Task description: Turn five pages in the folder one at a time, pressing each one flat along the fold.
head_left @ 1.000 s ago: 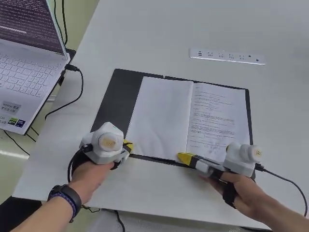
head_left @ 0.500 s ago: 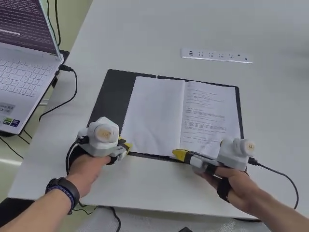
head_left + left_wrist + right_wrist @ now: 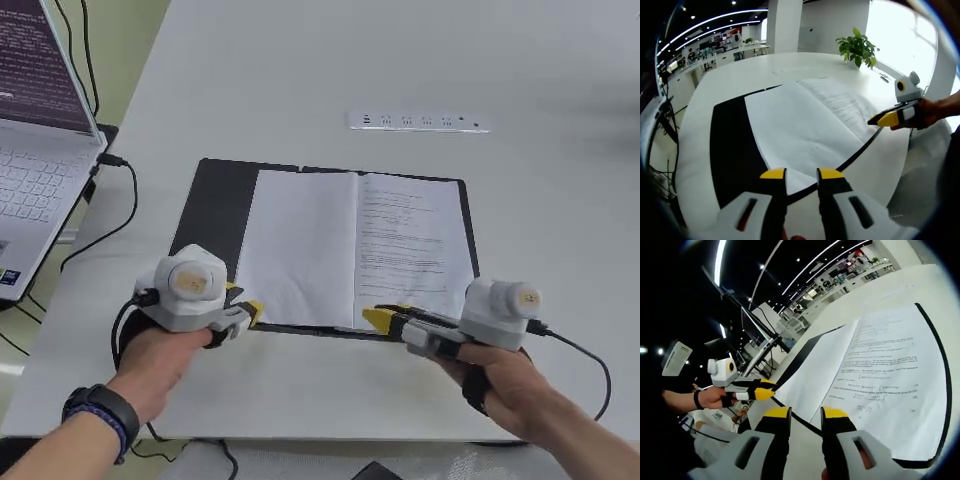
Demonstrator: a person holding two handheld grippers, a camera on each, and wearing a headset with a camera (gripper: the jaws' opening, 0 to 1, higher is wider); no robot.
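Note:
A black folder (image 3: 212, 215) lies open on the white table, with a blank page (image 3: 295, 245) on the left and a printed page (image 3: 410, 240) on the right, both flat. My left gripper (image 3: 250, 312) hovers at the front edge by the blank page's near corner, jaws together with nothing held. In the left gripper view, the left gripper (image 3: 801, 174) points over the black cover (image 3: 732, 145) and the blank page (image 3: 795, 125). My right gripper (image 3: 378, 320) sits at the front edge below the fold, shut and holding nothing. In its own view, the right gripper (image 3: 805, 412) faces the printed page (image 3: 890, 375).
An open laptop (image 3: 30, 170) stands at the far left, its black cable (image 3: 120, 215) looping close to the folder's left side. A white power strip (image 3: 420, 122) lies behind the folder. The table's front edge runs just under both hands.
The head camera has moved, so the whole picture slid left and down. Both grippers stay at the folder's front edge, and no page has moved.

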